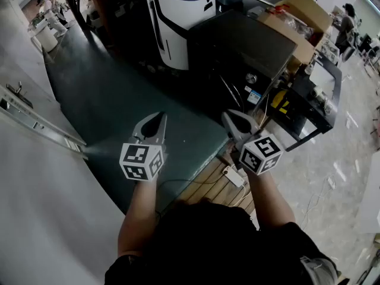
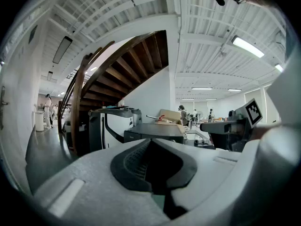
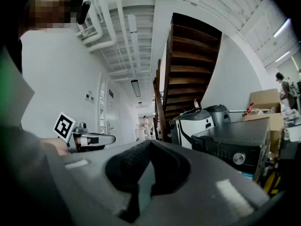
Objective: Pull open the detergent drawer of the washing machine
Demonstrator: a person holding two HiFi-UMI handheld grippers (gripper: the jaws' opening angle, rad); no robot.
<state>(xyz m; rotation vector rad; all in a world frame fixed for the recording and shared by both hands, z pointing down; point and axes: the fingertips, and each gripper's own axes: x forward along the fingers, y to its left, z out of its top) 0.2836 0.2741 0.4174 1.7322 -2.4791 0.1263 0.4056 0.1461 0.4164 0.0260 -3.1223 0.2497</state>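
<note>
Your left gripper (image 1: 158,119) is closed tight, nothing between its jaws. Your right gripper (image 1: 233,119) is the same: jaws together, empty. The dark washing machine (image 1: 240,49) sits at 12 o'clock from the right one, not touching it. Its knob (image 1: 252,78) shows, but the detergent drawer is too dark to pick out.

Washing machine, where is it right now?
In the head view the dark washing machine stands right of the middle, just beyond the right gripper, with a white machine on its left and a cardboard box on its right.
</note>
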